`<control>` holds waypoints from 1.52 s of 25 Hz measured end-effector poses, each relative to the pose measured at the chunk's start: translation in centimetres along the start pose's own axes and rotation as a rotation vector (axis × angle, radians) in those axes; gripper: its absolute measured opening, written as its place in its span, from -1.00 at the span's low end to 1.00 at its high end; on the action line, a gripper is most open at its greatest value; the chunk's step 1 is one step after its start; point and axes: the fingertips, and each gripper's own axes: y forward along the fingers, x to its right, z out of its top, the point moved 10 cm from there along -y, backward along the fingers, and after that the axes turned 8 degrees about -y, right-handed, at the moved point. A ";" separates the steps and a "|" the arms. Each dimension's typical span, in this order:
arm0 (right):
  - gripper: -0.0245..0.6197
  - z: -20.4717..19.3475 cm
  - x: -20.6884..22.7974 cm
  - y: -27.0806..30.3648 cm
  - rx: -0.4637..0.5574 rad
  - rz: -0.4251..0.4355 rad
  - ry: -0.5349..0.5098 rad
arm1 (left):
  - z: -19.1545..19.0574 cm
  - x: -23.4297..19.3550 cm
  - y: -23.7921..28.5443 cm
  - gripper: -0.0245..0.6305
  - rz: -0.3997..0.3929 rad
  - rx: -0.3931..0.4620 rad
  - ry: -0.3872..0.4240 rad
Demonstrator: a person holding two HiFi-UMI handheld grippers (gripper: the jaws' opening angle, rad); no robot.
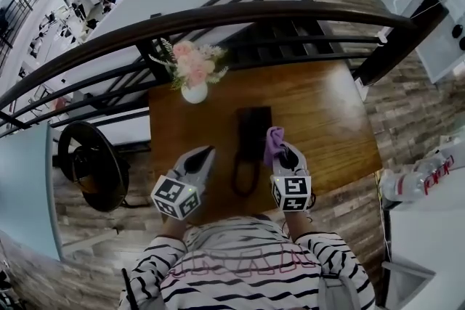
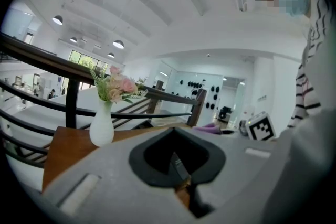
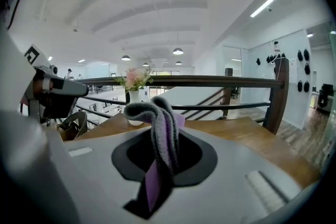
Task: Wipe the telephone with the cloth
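Note:
A black telephone [image 1: 253, 128] lies in the middle of the wooden table [image 1: 327, 120], its cord looping toward me [image 1: 243, 178]. My right gripper [image 1: 285, 156] is just right of the telephone's near end and is shut on a purple and grey cloth [image 1: 274, 143], which stands folded out of the jaws [image 3: 160, 128]. My left gripper [image 1: 202, 156] hovers left of the telephone, its jaws together and holding nothing [image 2: 178, 165]. The telephone itself is hidden in both gripper views.
A white vase of pink flowers [image 1: 194, 76] stands at the table's far left corner. A dark curved railing [image 1: 240, 14] runs behind the table. Left of the table is a black round object [image 1: 91, 163]; a white counter with bottles [image 1: 414, 184] is at the right.

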 end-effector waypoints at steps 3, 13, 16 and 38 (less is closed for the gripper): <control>-0.75 1.2 -0.4 -0.8 0.030 0.025 0.009 | 0.4 0.2 -0.3 -0.93 0.001 0.009 0.004; -0.75 3.8 -3.3 -3.1 0.100 0.083 0.026 | 0.8 -0.6 -2.8 -0.93 0.015 0.034 0.006; -0.75 4.2 -3.8 -3.5 0.111 0.095 0.031 | 0.9 -0.8 -3.3 -0.93 0.022 0.042 0.005; -0.76 4.9 -5.8 -3.0 0.103 0.160 0.054 | 0.7 -1.6 -4.7 -0.93 0.054 0.056 -0.010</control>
